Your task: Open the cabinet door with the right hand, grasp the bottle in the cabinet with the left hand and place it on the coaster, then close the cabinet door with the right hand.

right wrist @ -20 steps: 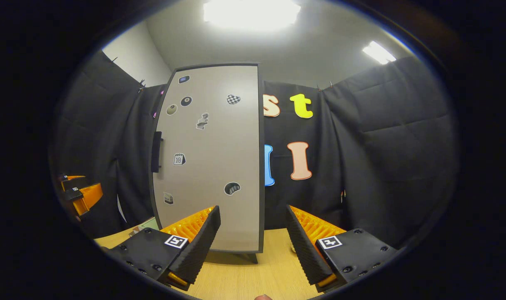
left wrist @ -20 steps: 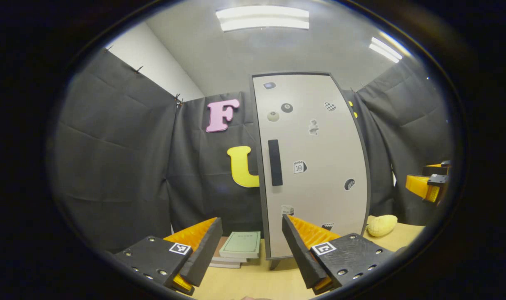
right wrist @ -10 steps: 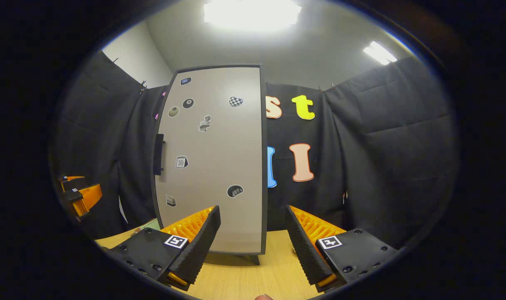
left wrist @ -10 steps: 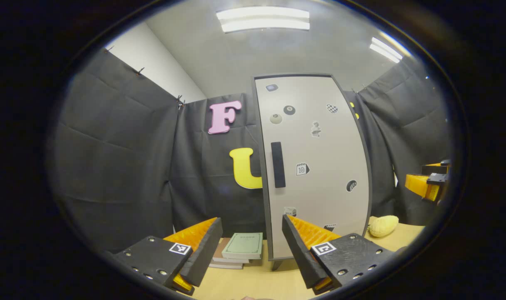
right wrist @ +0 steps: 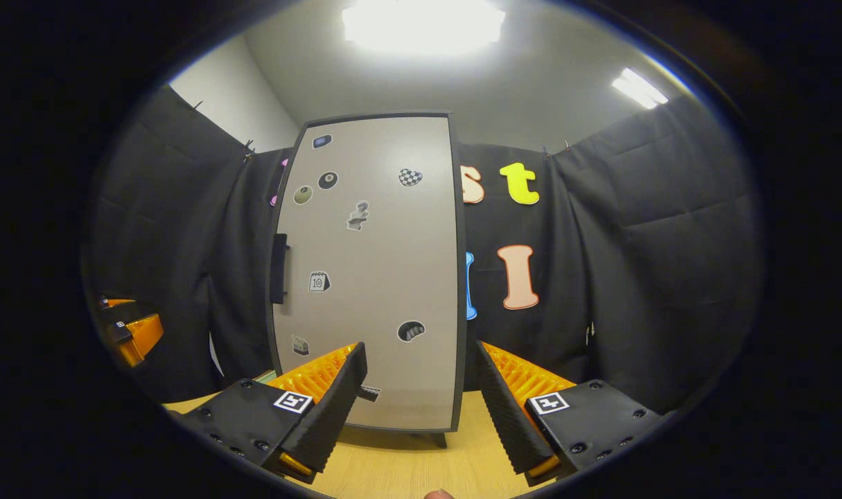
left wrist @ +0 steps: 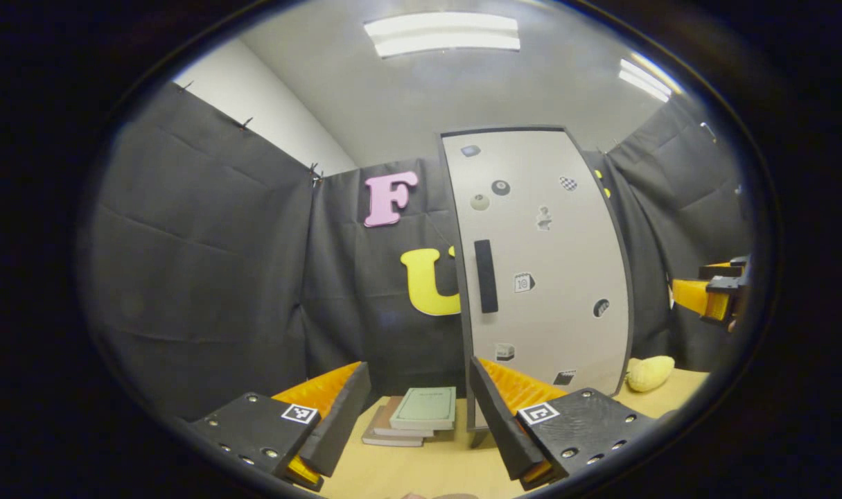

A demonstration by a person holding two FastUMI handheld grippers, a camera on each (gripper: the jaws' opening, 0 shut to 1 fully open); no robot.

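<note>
cabinet door (right wrist: 369, 277) shut, upright on worktop (right wrist: 407, 471), bottle hidden inside | right gripper (right wrist: 421, 395) fingers wide apart, empty, well short | left gripper (left wrist: 417, 409) likewise | take vertical handle (right wrist: 278, 269) at door's left edge; likely stiff, light swing

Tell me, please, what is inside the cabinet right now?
That cannot be seen: the cabinet door is shut, its handle untouched, so it covers everything inside, the bottle included. Both the left gripper and the right gripper are open and short of it.
</note>
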